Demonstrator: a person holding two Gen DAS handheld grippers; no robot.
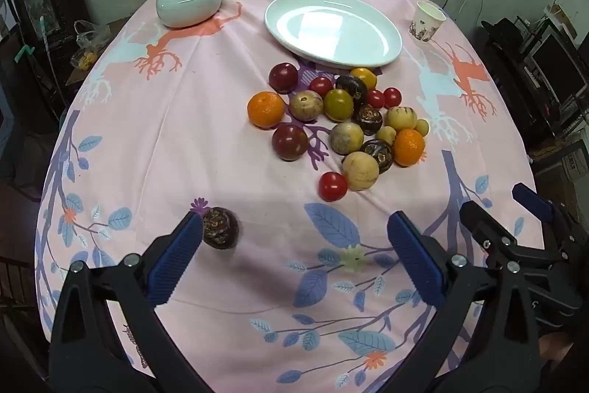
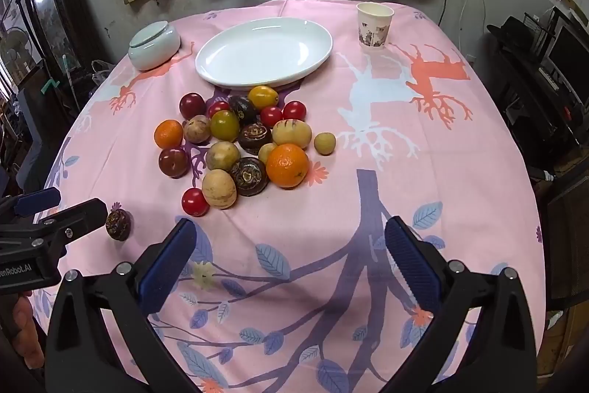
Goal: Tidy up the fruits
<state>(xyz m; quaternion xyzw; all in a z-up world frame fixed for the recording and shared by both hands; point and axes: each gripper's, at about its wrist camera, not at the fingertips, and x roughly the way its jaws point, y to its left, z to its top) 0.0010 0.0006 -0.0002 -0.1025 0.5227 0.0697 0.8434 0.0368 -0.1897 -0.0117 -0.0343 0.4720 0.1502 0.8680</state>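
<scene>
A pile of fruit (image 1: 349, 120) lies mid-table on the pink cloth: mandarins, red tomatoes, dark plums, pale yellow fruits and dark brown round ones. Behind it stands an empty white oval plate (image 1: 333, 28) (image 2: 263, 52). One dark brown fruit (image 1: 221, 228) (image 2: 117, 225) lies apart near the front left. My left gripper (image 1: 294, 220) is open above the cloth, its left fingertip right beside that fruit and hiding its edge. My right gripper (image 2: 290, 223) is open over bare cloth in front of the pile (image 2: 239, 142). Neither gripper holds anything.
A pale green lidded bowl (image 1: 189, 0) (image 2: 154, 45) sits at the back left, a paper cup (image 1: 427, 21) (image 2: 373, 24) at the back right. Each gripper shows at the edge of the other's view. Dark furniture surrounds the table; curtains hang behind.
</scene>
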